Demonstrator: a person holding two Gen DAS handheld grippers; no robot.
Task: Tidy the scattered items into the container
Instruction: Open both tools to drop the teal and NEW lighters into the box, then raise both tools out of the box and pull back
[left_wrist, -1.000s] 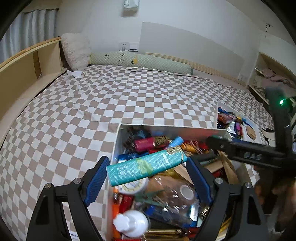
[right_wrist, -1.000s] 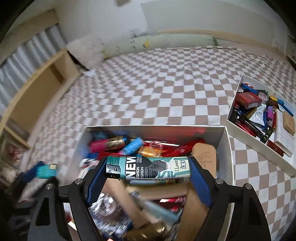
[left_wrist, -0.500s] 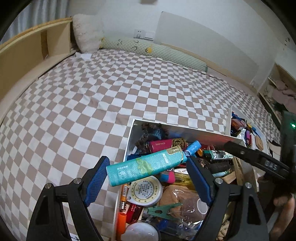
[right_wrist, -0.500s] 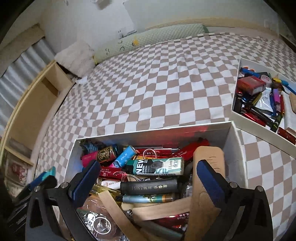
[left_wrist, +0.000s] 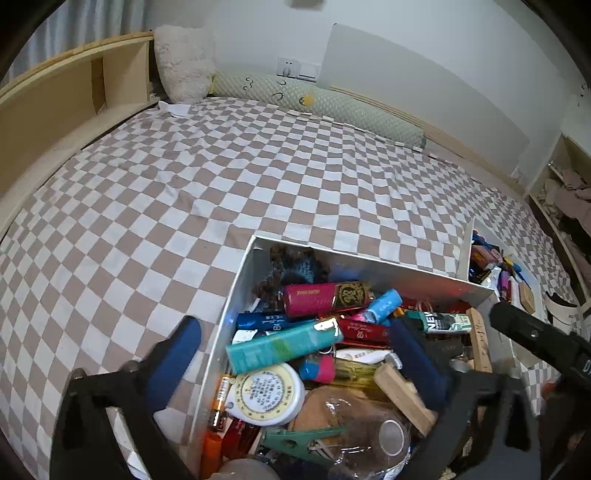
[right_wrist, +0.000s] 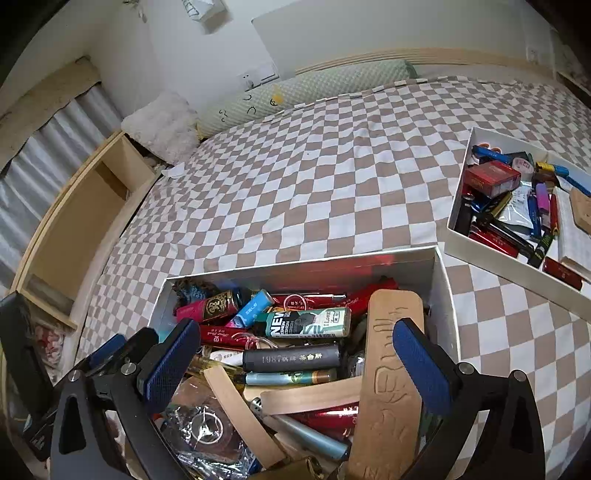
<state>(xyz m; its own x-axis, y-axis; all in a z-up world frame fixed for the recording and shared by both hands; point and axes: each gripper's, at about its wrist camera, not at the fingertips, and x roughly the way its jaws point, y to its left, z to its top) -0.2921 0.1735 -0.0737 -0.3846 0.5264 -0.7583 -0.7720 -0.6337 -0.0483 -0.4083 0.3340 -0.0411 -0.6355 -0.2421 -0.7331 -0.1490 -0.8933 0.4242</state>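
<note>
A white cardboard box (left_wrist: 236, 295) on the checked bed holds several tubes, lighters, wooden pieces and a tape measure. My left gripper (left_wrist: 295, 326) hovers over its left end, jaws opening wide. The teal tube (left_wrist: 282, 345) lies loose on the pile between the pads, touched by neither. My right gripper (right_wrist: 297, 325) hangs open above the same box (right_wrist: 441, 295). The green "NEW" tube (right_wrist: 308, 323) rests on the pile beyond its fingertips, beside a carved wooden piece (right_wrist: 391, 369). Its black arm crosses the right edge of the left wrist view.
A second white box (right_wrist: 458, 206) with pens, lighters and a red pack sits to the right on the bedspread (left_wrist: 258, 177). A fluffy pillow (left_wrist: 183, 70) and green bolster (left_wrist: 317, 107) lie at the far end. A wooden shelf (right_wrist: 74, 221) runs along the left.
The left jaws went from gripping the teal tube to wide open, and the tube now lies in the box. The right jaws let the "NEW" tube go onto the pile and spread.
</note>
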